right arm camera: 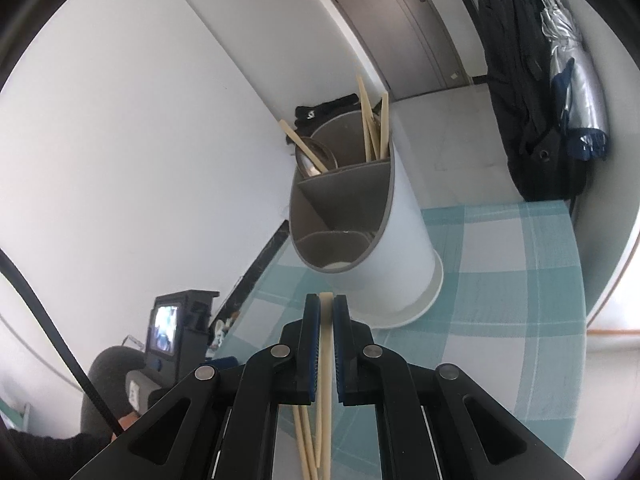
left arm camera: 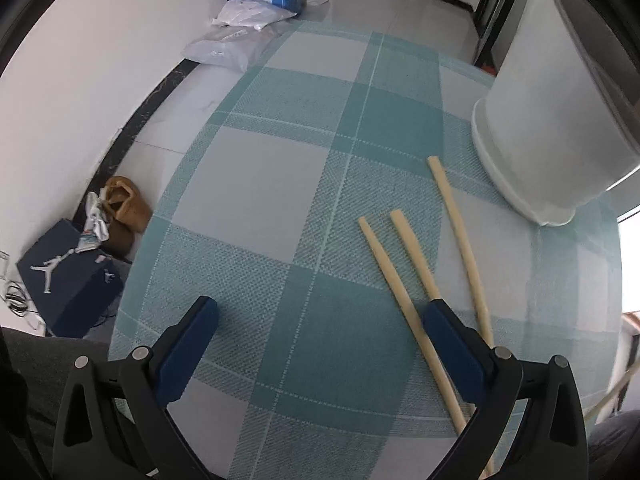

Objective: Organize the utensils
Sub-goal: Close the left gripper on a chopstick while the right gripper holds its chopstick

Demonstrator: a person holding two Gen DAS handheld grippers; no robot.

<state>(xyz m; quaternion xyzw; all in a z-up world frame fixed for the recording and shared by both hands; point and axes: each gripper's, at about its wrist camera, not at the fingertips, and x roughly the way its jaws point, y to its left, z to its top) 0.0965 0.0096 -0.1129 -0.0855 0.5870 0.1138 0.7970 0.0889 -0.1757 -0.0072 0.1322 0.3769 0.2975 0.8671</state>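
now we've got the right hand-held gripper (right arm camera: 327,300) pinched on one chopstick (right arm camera: 325,360), aimed at the divided holder (right arm camera: 400,248) | left hand-held gripper (left arm camera: 320,316) wide, empty, over three loose chopsticks (left arm camera: 394,280) on the bench (left arm camera: 248,184), ready

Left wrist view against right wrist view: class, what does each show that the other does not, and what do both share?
Only the left wrist view shows three chopsticks lying loose on the cloth, and the open left gripper. Only the right wrist view shows the holder's divided inside, with chopsticks and a spoon in the far compartments, and the right gripper shut on one chopstick. Both show the white utensil holder on the checked tablecloth.
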